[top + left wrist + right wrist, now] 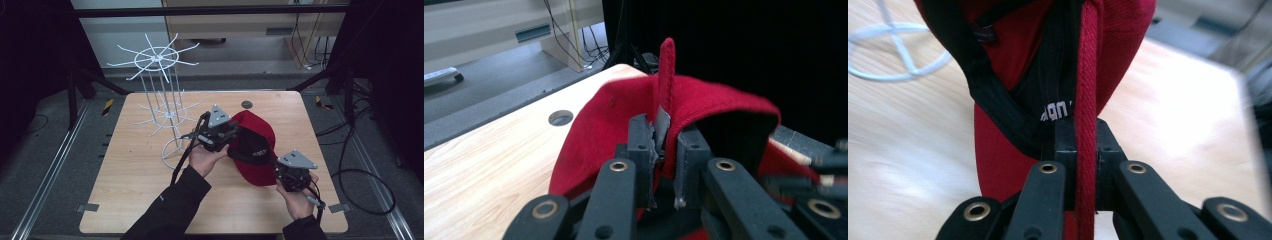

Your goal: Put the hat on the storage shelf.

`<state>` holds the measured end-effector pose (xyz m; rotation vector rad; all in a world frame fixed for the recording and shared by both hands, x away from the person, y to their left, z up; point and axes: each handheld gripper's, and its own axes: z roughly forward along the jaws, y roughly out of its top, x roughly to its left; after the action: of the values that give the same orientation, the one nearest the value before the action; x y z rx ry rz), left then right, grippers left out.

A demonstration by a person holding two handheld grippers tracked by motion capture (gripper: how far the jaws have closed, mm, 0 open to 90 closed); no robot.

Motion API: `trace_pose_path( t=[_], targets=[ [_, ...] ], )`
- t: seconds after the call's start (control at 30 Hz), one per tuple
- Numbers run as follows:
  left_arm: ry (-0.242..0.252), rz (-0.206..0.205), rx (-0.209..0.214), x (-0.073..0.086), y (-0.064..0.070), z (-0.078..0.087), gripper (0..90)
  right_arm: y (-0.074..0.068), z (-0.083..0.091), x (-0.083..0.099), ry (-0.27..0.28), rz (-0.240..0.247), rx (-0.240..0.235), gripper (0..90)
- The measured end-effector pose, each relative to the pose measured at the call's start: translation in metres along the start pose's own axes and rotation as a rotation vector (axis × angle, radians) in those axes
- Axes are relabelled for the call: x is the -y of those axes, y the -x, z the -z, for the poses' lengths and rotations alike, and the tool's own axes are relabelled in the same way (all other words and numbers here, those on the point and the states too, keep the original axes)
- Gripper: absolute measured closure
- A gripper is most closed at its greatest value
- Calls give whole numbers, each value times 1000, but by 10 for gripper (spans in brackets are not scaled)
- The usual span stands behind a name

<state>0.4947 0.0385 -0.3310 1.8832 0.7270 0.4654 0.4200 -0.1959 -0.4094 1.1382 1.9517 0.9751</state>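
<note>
Holding the red cap [252,145] between both claws, the person has it lifted just above the middle-right of the table [150,200], crown toward the far edge and the black-lined inside turned partly up. The left claw [223,134] is pinched on the cap's rear edge; in the left gripper view its jaws are pressed on the red fabric with a strap end [666,70] standing up between them. The right claw [281,167] is pinched on the brim side; the right gripper view shows the red edge of the brim [1085,100] running straight up through the closed jaws. The white wire rack [162,95], with its two tiers of radiating prongs, stands on the left far part of the table, close to the left claw but apart from the cap. Judgement: the grasp and lift look complete, and the cap seems secured at two points. If the rack is the destination, hanging is not yet done: no prong touches the cap. What is left would be carrying it left, seating it over a prong, and releasing both claws.
</note>
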Motion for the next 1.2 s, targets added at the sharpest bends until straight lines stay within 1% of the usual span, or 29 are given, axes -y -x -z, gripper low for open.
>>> trace_pose_path(
  t=[0.07, 0.13, 0.17, 0.2, 0.23, 0.27, 0.33, 0.37, 0.4, 0.43, 0.47, 0.53, 0.57, 0.6, 0.67, 0.77, 0.8, 0.87, 0.93, 1.03, 1.1, 1.13, 1.17, 1.2],
  targets=[
    [-6, 9, -3, 8, -2, 2, 799, 0, -1, -4, -5, 67, 47, 858],
    [-24, 10, 0, 17, -5, 4, 799, 2, -3, -6, -8, 103, 64, 856],
    [-29, 21, 1, 24, -5, 4, 799, 2, -4, -7, -8, 118, 62, 855],
    [-29, 21, 1, 24, -5, 4, 800, 2, -4, -7, -8, 118, 62, 855],
    [-35, 24, 3, 29, -7, 4, 800, 3, -4, -7, -5, 120, 52, 854],
    [-44, 33, 2, 37, -8, 5, 800, 2, -4, -7, 1, 121, 32, 848],
    [-54, 36, 2, 44, -10, 7, 800, 2, -3, -7, 10, 118, 13, 840],
    [-57, 37, 1, 46, -11, 8, 800, 2, -2, -7, 15, 112, -5, 834],
    [-57, 37, 1, 46, -11, 8, 800, 2, -2, -7, 15, 112, -5, 834],
    [-62, 41, 0, 50, -12, 10, 800, 2, -2, -7, 19, 110, -16, 828],
    [-65, 39, -2, 53, -13, 12, 800, 0, 1, -6, 32, 97, -57, 802],
    [-72, 41, -7, 59, -15, 17, 800, -2, 2, -5, 31, 90, -77, 775],
    [-75, 42, -11, 62, -16, 19, 800, -4, 1, -5, 21, 85, -92, 756],
    [-81, 41, -13, 65, -16, 20, 800, -5, 1, -3, 24, 76, -107, 742],
    [-90, 46, -10, 71, -18, 24, 800, -7, 3, 0, 29, 66, -128, 773],
    [-100, 53, -10, 80, -20, 28, 800, -8, 5, 5, 31, 39, -173, 747],
    [-102, 51, -10, 83, -21, 29, 800, -8, 5, 6, 31, 36, -176, 739],
    [-108, 48, -12, 87, -22, 32, 800, -9, 6, 9, 29, 38, -175, 753],
    [-114, 52, -19, 91, -25, 34, 800, -9, 5, 12, 13, 43, -169, 805],
    [-118, 60, -26, 94, -29, 36, 799, -9, 4, 11, 8, 99, -141, 836],
    [-116, 57, -27, 94, -30, 35, 800, -11, 2, 9, 7, 151, -119, 844],
    [-116, 59, -27, 93, -29, 34, 799, -12, 1, 7, 8, 165, -107, 845],
    [-114, 56, -25, 93, -29, 33, 799, -11, 0, 3, 22, 185, -91, 844],
    [-113, 55, -22, 93, -29, 32, 799, -10, 0, 1, 35, 190, -81, 841]
  ],
)
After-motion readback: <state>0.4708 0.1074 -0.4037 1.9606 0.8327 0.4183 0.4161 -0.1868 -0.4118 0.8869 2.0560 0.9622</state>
